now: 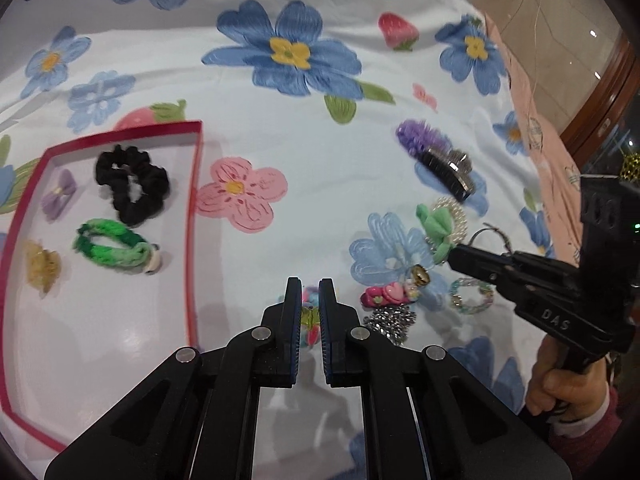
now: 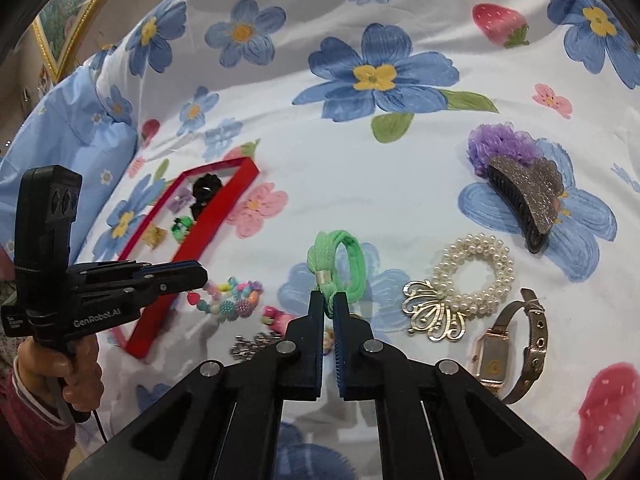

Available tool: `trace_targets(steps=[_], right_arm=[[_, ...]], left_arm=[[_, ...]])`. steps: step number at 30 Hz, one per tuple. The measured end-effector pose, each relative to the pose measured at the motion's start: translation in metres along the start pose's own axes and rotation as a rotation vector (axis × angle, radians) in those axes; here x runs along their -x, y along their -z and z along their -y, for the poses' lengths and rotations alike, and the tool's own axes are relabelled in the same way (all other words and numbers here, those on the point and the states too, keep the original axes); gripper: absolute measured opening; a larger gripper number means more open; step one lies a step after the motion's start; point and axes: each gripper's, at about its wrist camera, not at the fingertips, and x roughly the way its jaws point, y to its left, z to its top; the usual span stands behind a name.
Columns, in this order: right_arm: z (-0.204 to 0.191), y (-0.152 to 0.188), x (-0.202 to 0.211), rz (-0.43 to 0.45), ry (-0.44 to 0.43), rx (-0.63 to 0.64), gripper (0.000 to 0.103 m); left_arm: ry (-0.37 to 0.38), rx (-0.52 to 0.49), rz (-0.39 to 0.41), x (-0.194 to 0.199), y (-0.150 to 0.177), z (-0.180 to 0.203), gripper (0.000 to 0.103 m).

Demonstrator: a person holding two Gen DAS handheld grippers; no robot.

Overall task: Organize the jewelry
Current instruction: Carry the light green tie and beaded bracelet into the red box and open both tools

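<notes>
Right hand-held gripper (image 2: 328, 300) clamping green hair tie (image 2: 340, 264)

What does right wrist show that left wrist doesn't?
Right wrist only: a rose-gold watch, a silver filigree brooch and a gold picture frame at top left.

Left wrist only: the whole inside of the red box, with its black scrunchie, and a small pastel bead ring under the right tool.

Both: right tool shut on the green hair tie, left tool shut on the colourful bead bracelet, pearl scrunchie, glitter claw clip, floral sheet.
</notes>
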Motion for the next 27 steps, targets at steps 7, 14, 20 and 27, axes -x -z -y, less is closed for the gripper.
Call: trace_targets(steps=[7,14,20,27], right_arm=[[-0.022,-0.002,0.006,0.011,-0.037,0.021,0.004],[-0.048,-0.003,0.006,0.012,-0.069,0.056,0.004],[-0.072,-0.006,0.001,0.004,-0.11,0.084,0.004],[-0.111,-0.012,-0.012,-0.013,-0.164,0.14,0.004]], left_arm=[[0.013,0.022,0.067,0.037,0.002,-0.006,0.007],[0.001,0.053,0.126,0.07,0.007,-0.02,0.007],[-0.025,0.085,0.163,0.093,0.01,-0.038,0.007],[-0.07,0.13,0.195,0.11,0.014,-0.067,0.007]])
